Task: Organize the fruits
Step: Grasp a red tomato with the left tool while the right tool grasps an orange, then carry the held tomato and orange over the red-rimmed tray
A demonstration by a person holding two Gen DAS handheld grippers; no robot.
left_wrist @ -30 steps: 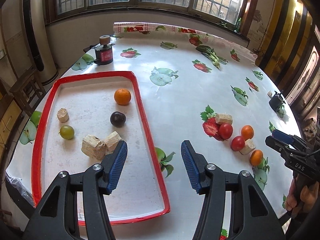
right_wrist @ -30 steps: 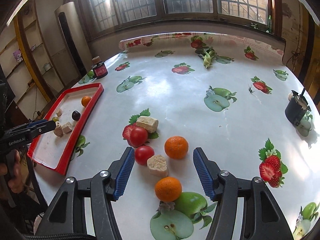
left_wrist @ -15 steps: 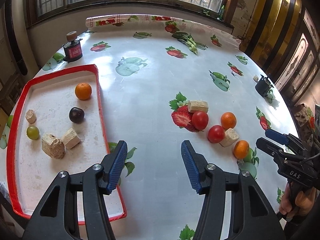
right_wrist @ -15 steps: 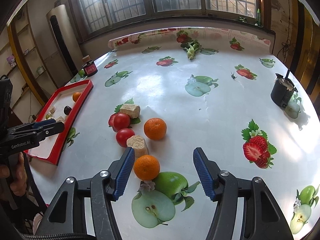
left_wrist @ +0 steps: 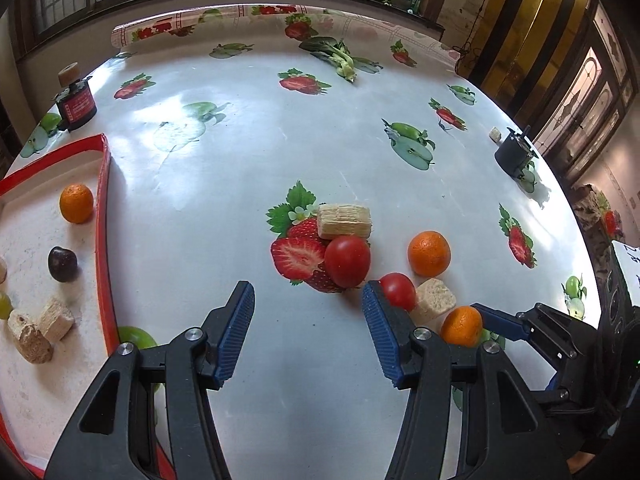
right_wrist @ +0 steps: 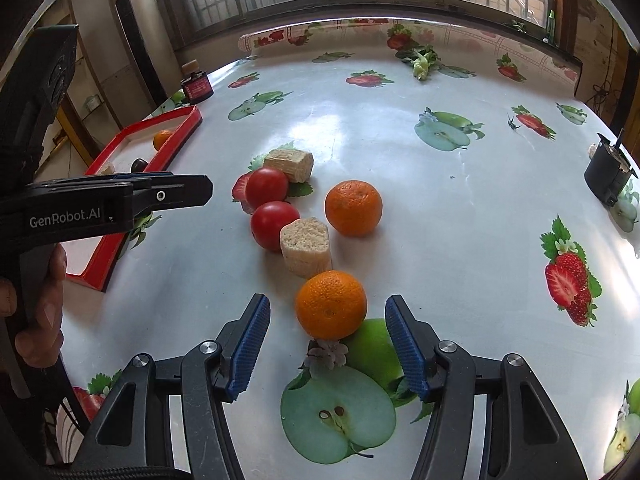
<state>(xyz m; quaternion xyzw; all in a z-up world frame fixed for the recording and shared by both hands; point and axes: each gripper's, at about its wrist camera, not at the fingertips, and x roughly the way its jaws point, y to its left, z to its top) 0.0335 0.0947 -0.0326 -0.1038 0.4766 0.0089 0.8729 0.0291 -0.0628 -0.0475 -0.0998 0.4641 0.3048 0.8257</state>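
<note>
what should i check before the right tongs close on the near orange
1. Near orange lined up with the right tongs: ok, it sits just ahead of the tips, roughly centred.
2. Pads clear of the fruit: ok, the jaws have just been closing, but a gap shows on both sides and nothing is gripped.
3. Neighbours clear: not ok, the bread chunk sits right behind the orange, possibly touching.
4. Left tongs out of the way: ok, open and empty, aimed at the tomatoes.
5. Room in the red tray: ok, bare floor shows near its orange.
6. Pads low enough on the orange: cannot tell.
</note>
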